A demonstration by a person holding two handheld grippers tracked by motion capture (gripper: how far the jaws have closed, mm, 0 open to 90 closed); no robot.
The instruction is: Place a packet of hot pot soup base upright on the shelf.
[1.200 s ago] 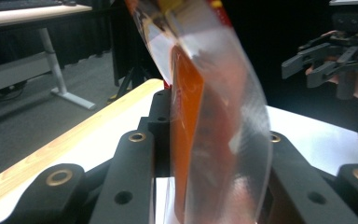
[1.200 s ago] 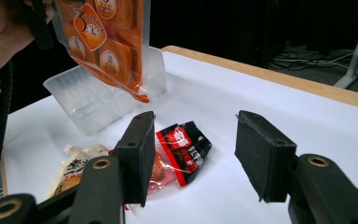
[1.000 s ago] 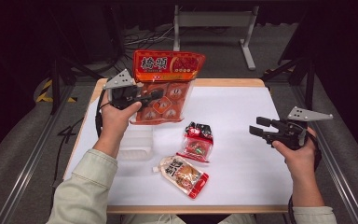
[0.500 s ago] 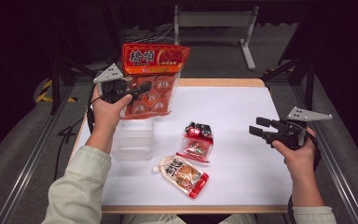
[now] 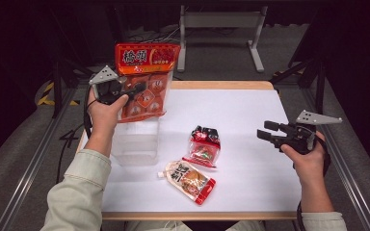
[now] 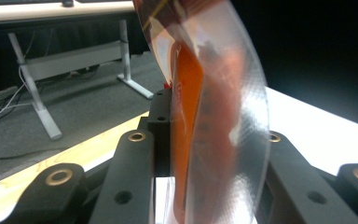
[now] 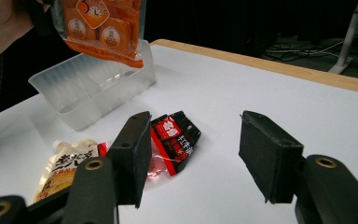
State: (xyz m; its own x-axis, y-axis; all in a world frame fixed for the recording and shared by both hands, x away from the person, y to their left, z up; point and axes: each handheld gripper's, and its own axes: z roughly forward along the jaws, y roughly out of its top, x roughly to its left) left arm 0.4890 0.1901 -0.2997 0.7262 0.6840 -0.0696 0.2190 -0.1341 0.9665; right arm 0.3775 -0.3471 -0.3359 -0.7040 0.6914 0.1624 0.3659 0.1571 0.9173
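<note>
White table (image 5: 250, 110) beneath both grippers; clear plastic bin (image 5: 136, 141) directly below the left gripper (image 5: 136, 90), whose jaws pinch an orange snack bag (image 5: 147, 82) lifted upright over the bin; right gripper (image 5: 267, 134), jaws spread with nothing between, hovering well right of a spouted pouch (image 5: 190, 180) and a small red-black packet (image 5: 204, 146).

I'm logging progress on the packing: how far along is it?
Nothing looks packed yet: the clear container holds nothing. In hand: the left tool is shut on the orange snack bag, held above the container. Left: the small red-and-black packet and the spouted pouch lie on the white table; the right tool is open, holding nothing.
</note>
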